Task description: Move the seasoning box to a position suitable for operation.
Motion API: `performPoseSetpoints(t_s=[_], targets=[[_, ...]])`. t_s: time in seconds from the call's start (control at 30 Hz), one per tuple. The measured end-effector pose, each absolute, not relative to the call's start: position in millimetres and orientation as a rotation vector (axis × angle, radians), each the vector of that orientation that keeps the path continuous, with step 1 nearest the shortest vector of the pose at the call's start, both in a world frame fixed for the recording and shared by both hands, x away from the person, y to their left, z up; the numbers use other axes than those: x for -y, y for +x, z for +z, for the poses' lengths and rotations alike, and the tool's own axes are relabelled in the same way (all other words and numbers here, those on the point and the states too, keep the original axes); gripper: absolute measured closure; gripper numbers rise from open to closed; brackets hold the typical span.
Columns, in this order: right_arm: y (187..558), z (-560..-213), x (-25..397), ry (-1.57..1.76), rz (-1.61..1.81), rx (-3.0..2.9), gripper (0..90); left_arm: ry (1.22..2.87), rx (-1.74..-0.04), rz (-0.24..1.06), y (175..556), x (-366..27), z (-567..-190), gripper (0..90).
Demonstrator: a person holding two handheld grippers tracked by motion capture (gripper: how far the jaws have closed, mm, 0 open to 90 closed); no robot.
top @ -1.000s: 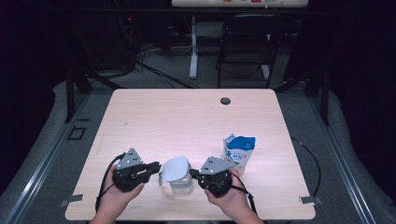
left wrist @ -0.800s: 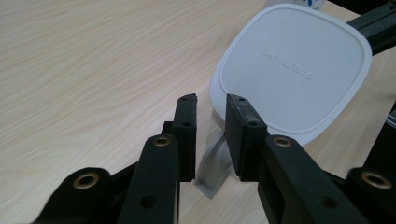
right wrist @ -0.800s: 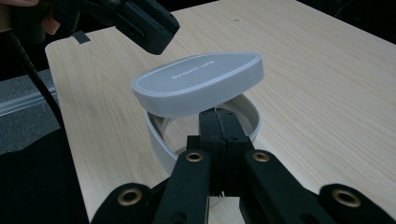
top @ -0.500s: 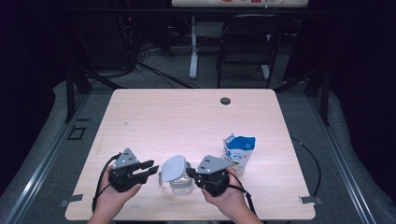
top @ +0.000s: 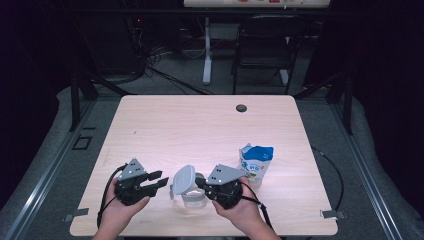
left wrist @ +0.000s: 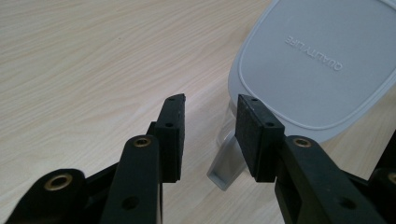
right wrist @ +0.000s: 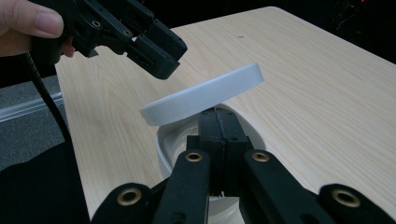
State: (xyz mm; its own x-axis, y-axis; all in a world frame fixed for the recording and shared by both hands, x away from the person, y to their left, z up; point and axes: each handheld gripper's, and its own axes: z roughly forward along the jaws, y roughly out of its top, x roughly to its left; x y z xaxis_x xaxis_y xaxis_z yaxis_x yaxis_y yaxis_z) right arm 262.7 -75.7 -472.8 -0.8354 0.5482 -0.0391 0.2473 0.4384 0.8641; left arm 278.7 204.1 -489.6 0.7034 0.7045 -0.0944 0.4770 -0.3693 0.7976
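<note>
Near the front edge of the pale wooden table (top: 165, 130), roughly midway along it, stands one clear plastic container (top: 192, 196) with a grey hinged lid (top: 183, 180) tilted up and open. The right gripper (top: 201, 183) reaches in from the container's right side; in the right gripper view its two jaws are pressed together over the container's rim (right wrist: 163, 149), apparently pinching the wall, likely to hold the container steady while the lid is worked. Whether plastic actually sits between the pads cannot be told for certain.

The left gripper (top: 161, 179) hovers just beside the lid, on its left. Its jaws stand apart, holding nothing, and in the left gripper view they frame the lid's small grey tab (left wrist: 224, 163), which suggests the lid is the next thing to be taken or pushed.

One blue-and-white paper carton (top: 256, 164) with its top opened stands toward the right front corner, just behind the right hand, probably waiting to be poured into the container.

Counted: two grippers, one container with one lid, one carton.
</note>
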Motion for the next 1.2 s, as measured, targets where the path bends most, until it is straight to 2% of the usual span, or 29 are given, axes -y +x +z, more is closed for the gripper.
performPoseSetpoints(t_s=[1.2], targets=[[262.0, -458.8, 52.5, 0.603, 1.386, -2.377, 90.0, 2.009, -0.944, 0.342, 281.7, -215.7, -489.0, 62.2]])
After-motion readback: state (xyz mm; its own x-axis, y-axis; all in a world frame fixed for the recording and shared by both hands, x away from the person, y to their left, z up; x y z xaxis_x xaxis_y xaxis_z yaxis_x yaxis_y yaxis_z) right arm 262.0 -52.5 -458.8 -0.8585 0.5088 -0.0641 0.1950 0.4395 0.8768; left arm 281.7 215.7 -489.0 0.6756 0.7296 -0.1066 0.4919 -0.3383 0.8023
